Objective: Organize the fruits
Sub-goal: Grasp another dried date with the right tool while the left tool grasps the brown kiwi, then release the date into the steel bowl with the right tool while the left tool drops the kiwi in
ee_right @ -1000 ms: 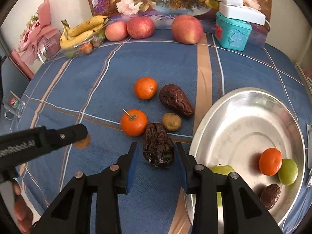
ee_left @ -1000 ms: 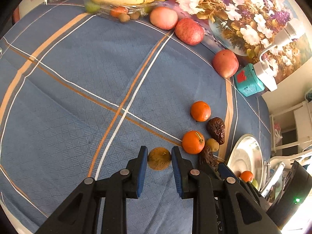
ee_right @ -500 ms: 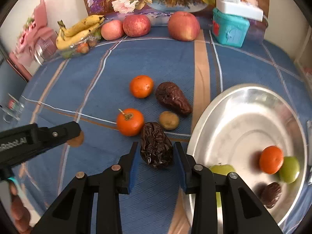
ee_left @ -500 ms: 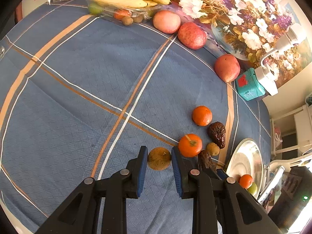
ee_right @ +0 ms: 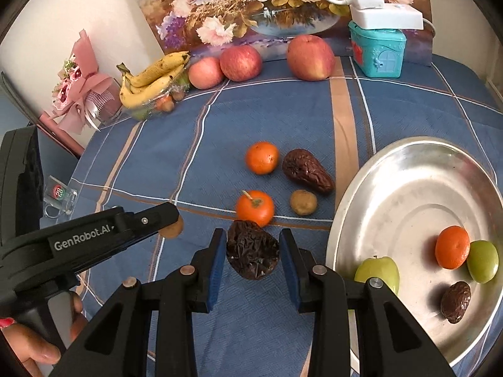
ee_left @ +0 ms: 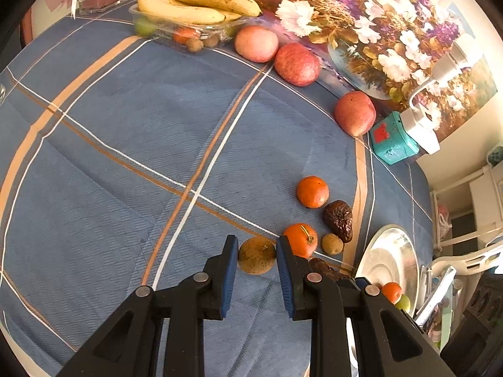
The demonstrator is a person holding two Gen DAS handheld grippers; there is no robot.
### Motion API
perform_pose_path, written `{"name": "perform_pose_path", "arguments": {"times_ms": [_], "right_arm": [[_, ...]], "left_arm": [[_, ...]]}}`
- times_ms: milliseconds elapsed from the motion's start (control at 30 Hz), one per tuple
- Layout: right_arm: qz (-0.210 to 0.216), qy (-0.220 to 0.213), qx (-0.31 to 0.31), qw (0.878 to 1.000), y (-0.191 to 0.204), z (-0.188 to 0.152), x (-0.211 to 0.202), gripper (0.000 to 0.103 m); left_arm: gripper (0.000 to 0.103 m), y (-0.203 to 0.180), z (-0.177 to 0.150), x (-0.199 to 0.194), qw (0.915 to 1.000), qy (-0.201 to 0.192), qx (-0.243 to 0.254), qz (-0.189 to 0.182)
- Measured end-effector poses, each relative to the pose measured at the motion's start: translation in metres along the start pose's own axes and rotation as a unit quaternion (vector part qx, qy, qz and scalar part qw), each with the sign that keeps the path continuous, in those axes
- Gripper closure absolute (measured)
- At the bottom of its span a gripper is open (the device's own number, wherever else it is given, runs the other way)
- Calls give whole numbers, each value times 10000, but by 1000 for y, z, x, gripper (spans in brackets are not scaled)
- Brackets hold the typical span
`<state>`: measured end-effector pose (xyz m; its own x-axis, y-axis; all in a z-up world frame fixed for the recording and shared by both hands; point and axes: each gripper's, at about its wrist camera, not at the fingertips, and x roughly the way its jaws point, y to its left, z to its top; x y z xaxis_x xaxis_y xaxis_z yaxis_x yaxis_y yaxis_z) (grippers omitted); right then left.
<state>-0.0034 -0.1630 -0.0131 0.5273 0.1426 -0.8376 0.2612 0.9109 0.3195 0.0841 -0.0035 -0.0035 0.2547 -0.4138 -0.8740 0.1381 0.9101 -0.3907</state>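
My left gripper is open, its blue pads on either side of a round brown fruit on the blue cloth. My right gripper is open around a dark wrinkled fruit; the pads stand close to its sides. Two oranges, a second wrinkled fruit and a small brown fruit lie just beyond. The silver tray at right holds an orange, two green fruits and a dark wrinkled one.
Three apples line the back by a floral picture. A clear box with bananas stands back left, beside a pink bouquet. A teal toy house with a white power adapter stands back right. A small glass mug sits at the left edge.
Both grippers have moved slightly forward over their fruits. The left pads now reach further around the brown fruit and the right pads around the wrinkled fruit. Both jaws stay open.
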Motion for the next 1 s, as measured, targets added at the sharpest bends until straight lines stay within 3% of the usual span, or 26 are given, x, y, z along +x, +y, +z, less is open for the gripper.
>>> {"name": "perform_pose_path", "arguments": {"times_ms": [367, 600, 900, 1000], "right_arm": [[64, -137, 177, 9997, -9, 0, -11, 67], [125, -465, 582, 9971, -33, 1, -34, 67], [-1000, -787, 1399, 9820, -103, -3, -61, 67], [-1002, -762, 1694, 9775, -123, -5, -63, 67]], "left_arm": [[76, -22, -8, 0, 9996, -29, 265, -84], [76, -61, -26, 5, 9959, 65, 841, -336], [76, -126, -54, 27, 9797, 300, 1740, -944], [76, -138, -56, 35, 9766, 197, 1880, -1023]]}}
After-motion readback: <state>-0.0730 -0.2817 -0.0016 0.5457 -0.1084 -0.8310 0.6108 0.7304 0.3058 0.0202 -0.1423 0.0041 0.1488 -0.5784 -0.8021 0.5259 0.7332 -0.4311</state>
